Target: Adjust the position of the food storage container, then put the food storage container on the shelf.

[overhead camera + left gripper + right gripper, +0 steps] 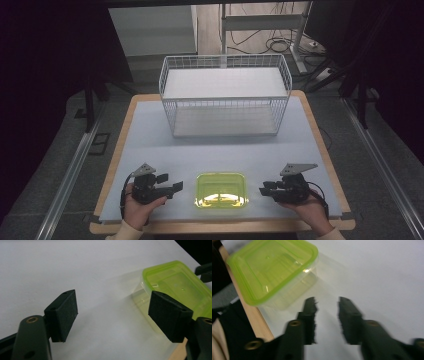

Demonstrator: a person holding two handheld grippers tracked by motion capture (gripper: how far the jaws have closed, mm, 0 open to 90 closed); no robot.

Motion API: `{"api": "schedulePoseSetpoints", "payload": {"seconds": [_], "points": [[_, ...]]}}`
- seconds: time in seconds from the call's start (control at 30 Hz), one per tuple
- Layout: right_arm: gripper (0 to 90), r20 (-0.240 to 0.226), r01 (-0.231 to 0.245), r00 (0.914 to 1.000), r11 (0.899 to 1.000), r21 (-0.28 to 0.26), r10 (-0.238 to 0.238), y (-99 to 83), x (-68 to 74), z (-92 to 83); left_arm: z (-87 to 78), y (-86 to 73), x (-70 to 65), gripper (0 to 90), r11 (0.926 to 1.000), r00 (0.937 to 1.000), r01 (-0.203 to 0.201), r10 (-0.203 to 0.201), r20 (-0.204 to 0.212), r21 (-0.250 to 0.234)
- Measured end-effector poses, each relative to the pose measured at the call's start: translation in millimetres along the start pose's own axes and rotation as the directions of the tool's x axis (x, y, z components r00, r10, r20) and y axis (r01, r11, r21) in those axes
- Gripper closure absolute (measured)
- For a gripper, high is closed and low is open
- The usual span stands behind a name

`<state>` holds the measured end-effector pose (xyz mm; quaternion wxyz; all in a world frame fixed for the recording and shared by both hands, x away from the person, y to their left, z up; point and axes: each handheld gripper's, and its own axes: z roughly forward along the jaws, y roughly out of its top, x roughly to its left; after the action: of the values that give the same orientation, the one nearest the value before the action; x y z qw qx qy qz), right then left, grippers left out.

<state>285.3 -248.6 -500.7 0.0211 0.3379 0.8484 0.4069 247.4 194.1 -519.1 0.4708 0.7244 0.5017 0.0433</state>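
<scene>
A clear plastic box with a lime-green lid [221, 190] sits near the table's front edge, between my two grippers. My left gripper [172, 188] lies just left of it, jaws wide apart and empty. In the left gripper view the box [175, 285] is beyond the right jaw, not between the pads [65, 312]. My right gripper [264, 189] points at the box from the right, a short gap away. In the right gripper view the gripper [327, 307] is blurred, its jaws part-way apart with nothing between them, and the box [272, 272] lies up and left.
A white wire basket [225, 95] stands at the back middle of the grey mat [150, 145]. The wooden table edge [220, 227] runs along the front. Cables and table legs [295, 45] lie on the floor beyond.
</scene>
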Motion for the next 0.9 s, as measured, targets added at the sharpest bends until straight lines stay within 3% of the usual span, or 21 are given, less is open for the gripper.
{"api": "schedulePoseSetpoints", "payload": {"seconds": [0.07, 0.1, 0.13, 0.2, 0.3, 0.4, 0.5, 0.57, 0.67, 0.7, 0.87, 0.9], "points": [[43.0, -0.030, -0.049, 0.9984, 0.998, -0.044, 0.048, 0.0, -0.5, 0.2, -2.4, 1.1, -0.5, 26.4, 0.9996, 0.9988, 0.029, -0.029, 0.039, 0.001], [43.0, -0.030, -0.049, 0.9984, 0.998, -0.044, 0.048, 0.0, -0.5, 0.2, -2.4, 1.1, -0.5, 26.6, 0.9996, 0.9988, 0.029, -0.029, 0.039, 0.001], [39.1, -0.060, -0.102, 0.9934, 0.993, -0.060, 0.098, 0.8, -1.4, 0.7, -3.7, 1.8, -2.6, 27.9, 0.9984, 0.9956, 0.056, -0.056, 0.075, 0.005], [36.2, -0.094, -0.149, 0.9852, 0.987, -0.060, 0.143, 0.9, -1.8, 1.9, -3.8, 1.6, -5.8, 28.2, 0.9978, 0.9937, 0.064, -0.066, 0.091, 0.018], [30.8, -0.105, -0.167, 0.9818, 0.982, -0.083, 0.158, -0.2, 1.2, 2.8, -2.7, 0.7, -8.9, 29.0, 0.9973, 0.9922, 0.062, -0.066, 0.106, 0.038], [29.5, -0.125, -0.168, 0.9801, 0.980, -0.108, 0.154, -1.1, 2.9, 3.6, -0.4, 0.3, -11.4, 29.6, 0.9967, 0.9897, 0.060, -0.067, 0.127, 0.054], [27.9, -0.105, -0.150, 0.9849, 0.981, -0.123, 0.138, -1.9, 8.4, 4.5, 1.3, 0.1, -13.3, 29.9, 0.9961, 0.9870, 0.058, -0.067, 0.146, 0.067], [25.6, -0.102, -0.132, 0.9876, 0.984, -0.120, 0.120, -0.9, 12.6, 7.3, 3.1, -0.4, -13.7, 30.2, 0.9952, 0.9845, 0.062, -0.073, 0.159, 0.076], [23.4, -0.116, -0.140, 0.9851, 0.984, -0.110, 0.127, 0.8, 15.5, 11.0, 3.7, -0.6, -13.8, 30.5, 0.9946, 0.9833, 0.068, -0.080, 0.163, 0.079], [26.2, -0.113, -0.161, 0.9819, 0.985, -0.070, 0.152, 3.2, 17.4, 14.6, 3.4, -0.5, -14.1, 30.9, 0.9943, 0.9829, 0.074, -0.086, 0.163, 0.077], [34.2, -0.125, -0.185, 0.9767, 0.980, -0.077, 0.174, 3.8, 18.7, 17.3, 6.0, -0.3, -14.4, 32.5, 0.9920, 0.9796, 0.088, -0.103, 0.173, 0.091], [37.0, -0.160, -0.237, 0.9615, 0.969, -0.072, 0.224, 5.0, 17.3, 19.5, 8.9, -0.5, -15.8, 32.9, 0.9908, 0.9779, 0.089, -0.106, 0.180, 0.102]]}}
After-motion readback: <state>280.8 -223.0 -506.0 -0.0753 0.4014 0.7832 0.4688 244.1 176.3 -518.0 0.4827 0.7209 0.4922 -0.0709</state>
